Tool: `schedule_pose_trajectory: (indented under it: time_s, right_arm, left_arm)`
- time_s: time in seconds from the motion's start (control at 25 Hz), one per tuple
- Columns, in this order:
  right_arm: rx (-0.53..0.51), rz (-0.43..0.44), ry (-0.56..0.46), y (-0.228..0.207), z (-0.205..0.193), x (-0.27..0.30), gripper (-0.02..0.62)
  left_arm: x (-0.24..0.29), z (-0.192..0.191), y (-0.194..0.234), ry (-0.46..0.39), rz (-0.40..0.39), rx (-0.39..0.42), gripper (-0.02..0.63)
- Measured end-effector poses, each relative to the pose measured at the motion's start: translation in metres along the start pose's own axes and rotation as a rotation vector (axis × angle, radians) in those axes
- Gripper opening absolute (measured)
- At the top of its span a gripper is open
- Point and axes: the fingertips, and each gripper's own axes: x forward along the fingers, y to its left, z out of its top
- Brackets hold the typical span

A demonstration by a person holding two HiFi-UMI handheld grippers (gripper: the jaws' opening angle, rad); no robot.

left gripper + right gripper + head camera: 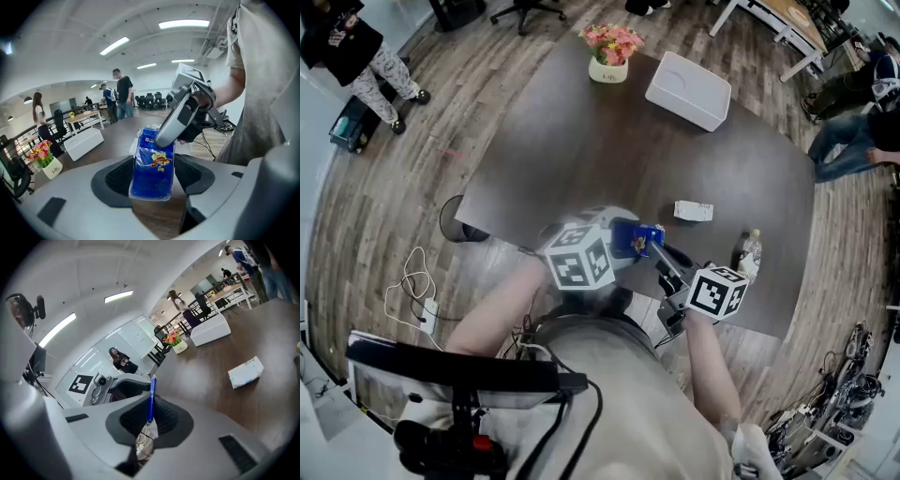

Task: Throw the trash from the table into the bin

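Handover near bench point(581, 141) edge, seemingly. Holds blue packet point(152, 164) flat across its width in wide-set left hand-held gripper point(152, 180); pinches its upper edge in closed right hand-held gripper point(150, 414), likely to carry it binward. Leaves box point(693, 211) and bottle point(750, 251) on bench.

Head view steeply down, gripper views close along jaws, sharing table point(581, 141)

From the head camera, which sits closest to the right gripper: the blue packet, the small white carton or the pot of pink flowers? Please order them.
1. Blue plastic packet: clamped in the right gripper itself.
2. Small white carton: lying just beyond, slightly right.
3. White pot of pink flowers: at the dark table's far edge.
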Motion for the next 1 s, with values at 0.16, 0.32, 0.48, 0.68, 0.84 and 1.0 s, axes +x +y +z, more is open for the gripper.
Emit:
schedule_pose_trajectory:
  time_s: [0.16,0.32,0.48,0.68,0.84,1.0]
  right_arm:
    - [-0.048,0.002,-0.009,0.004,0.002,-0.002,0.023]
    - [-0.043,0.044,-0.040,0.017,-0.003,-0.017,0.023]
    - [-0.075,0.071,-0.058,0.030,-0.029,-0.066,0.023]
    - [-0.082,0.122,-0.083,0.030,-0.051,-0.117,0.023]
    - [-0.081,0.169,-0.024,0.028,-0.081,-0.122,0.023]
    - [-0.103,0.209,0.044,0.055,-0.123,-0.101,0.023]
  left_arm:
    - [-0.002,0.000,0.001,-0.014,0.000,-0.027,0.275]
    - [-0.014,0.007,-0.013,-0.020,0.003,-0.062,0.275]
    - [-0.013,0.021,-0.062,0.040,0.046,-0.003,0.275]
    - [0.001,0.040,-0.105,0.056,0.078,-0.059,0.276]
    - [0.006,0.026,-0.134,0.095,0.119,-0.127,0.276]
    - [-0.021,-0.011,-0.165,0.120,0.169,-0.168,0.276]
